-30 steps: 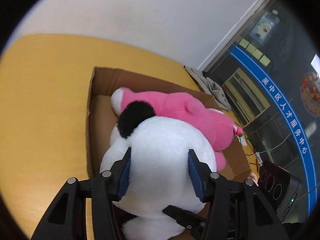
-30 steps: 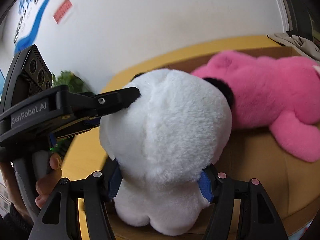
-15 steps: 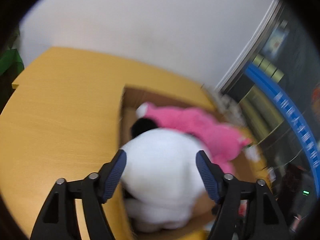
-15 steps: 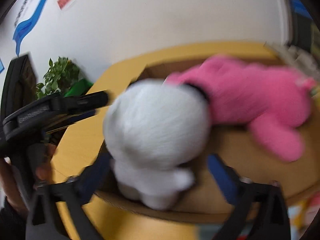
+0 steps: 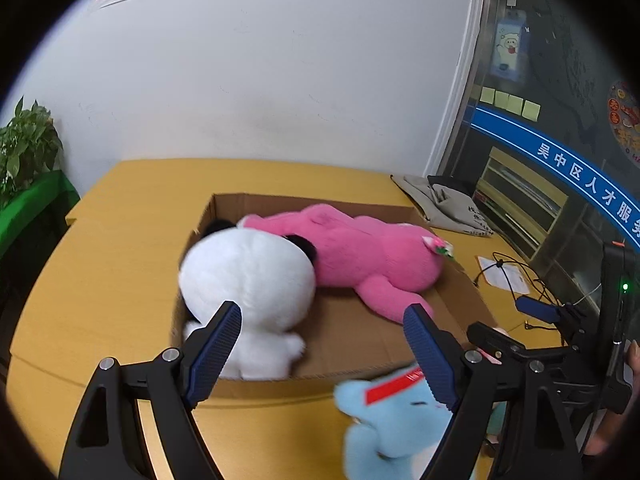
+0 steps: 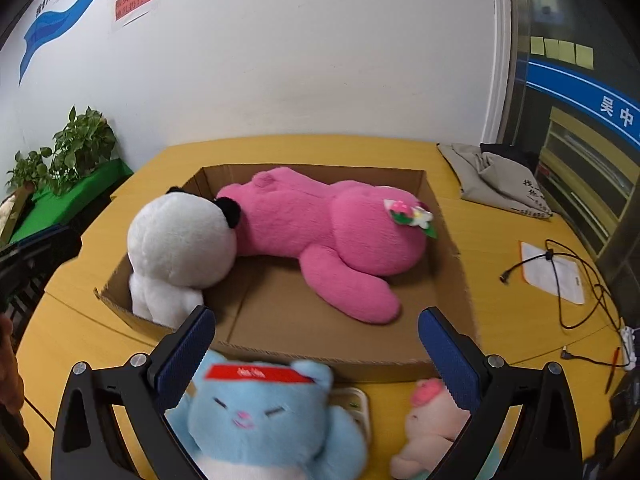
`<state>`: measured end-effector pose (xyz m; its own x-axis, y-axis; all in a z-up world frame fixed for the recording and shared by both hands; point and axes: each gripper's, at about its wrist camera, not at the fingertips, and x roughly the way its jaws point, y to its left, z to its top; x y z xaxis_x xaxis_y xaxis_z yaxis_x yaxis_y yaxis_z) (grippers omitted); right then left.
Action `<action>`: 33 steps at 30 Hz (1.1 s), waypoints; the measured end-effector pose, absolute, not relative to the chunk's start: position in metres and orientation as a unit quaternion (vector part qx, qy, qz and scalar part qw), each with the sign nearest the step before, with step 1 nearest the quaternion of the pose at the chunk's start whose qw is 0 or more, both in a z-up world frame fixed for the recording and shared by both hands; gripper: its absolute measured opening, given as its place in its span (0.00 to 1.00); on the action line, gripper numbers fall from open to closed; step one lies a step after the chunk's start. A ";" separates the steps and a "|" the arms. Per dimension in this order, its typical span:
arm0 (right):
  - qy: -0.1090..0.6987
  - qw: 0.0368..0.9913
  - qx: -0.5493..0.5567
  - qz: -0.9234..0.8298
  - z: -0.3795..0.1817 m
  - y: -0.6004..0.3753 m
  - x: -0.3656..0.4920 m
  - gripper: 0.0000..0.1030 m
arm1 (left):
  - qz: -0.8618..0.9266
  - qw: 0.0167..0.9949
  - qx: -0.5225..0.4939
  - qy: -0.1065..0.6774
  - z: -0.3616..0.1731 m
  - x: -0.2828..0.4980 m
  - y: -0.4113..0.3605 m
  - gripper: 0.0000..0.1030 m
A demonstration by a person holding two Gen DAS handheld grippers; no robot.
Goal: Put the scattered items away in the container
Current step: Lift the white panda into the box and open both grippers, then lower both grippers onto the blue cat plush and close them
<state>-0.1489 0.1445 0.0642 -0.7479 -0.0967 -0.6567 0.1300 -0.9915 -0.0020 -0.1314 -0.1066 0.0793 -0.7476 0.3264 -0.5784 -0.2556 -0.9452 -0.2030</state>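
A shallow cardboard box (image 6: pixel 452 240) (image 5: pixel 464 304) lies on the yellow table. In it rest a white plush panda (image 6: pixel 180 248) (image 5: pixel 248 280) at the left end and a pink plush bear (image 6: pixel 328 232) (image 5: pixel 368 252) along the back. A light blue plush cat (image 6: pixel 260 420) (image 5: pixel 396 424) with a red headband and a small pale pink plush (image 6: pixel 428 428) lie on the table in front of the box. My left gripper (image 5: pixel 322 356) is open and empty, pulled back above the box's near edge. My right gripper (image 6: pixel 316 360) is open and empty, over the blue cat.
A grey cloth bag (image 6: pixel 492 176) lies at the table's back right. A paper sheet (image 6: pixel 556 276) and black cables (image 6: pixel 580 292) lie at the right. A potted plant (image 6: pixel 76 148) stands on a green surface at the left. A white wall is behind.
Both grippers have let go of the white panda and drawn back from the box. The panda now rests in the box's left end. The blue cat has come into view.
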 end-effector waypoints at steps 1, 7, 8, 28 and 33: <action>0.026 0.060 0.348 -0.935 0.064 0.146 -0.148 1.00 | 0.933 0.153 -0.321 -0.055 0.078 -0.128 -0.104 0.81; 0.032 0.062 0.344 -0.937 0.060 0.157 -0.141 1.00 | 0.927 0.158 -0.331 -0.074 0.076 -0.113 -0.082 0.81; 0.033 0.062 0.345 -0.936 0.059 0.158 -0.140 1.00 | 0.926 0.162 -0.332 -0.075 0.076 -0.110 -0.079 0.81; 0.032 0.063 0.353 -0.933 0.054 0.170 -0.136 1.00 | 0.917 0.185 -0.343 -0.081 0.073 -0.100 -0.057 0.81; 0.030 0.060 0.356 -0.932 0.053 0.172 -0.138 1.00 | 0.915 0.187 -0.348 -0.087 0.070 -0.102 -0.057 0.81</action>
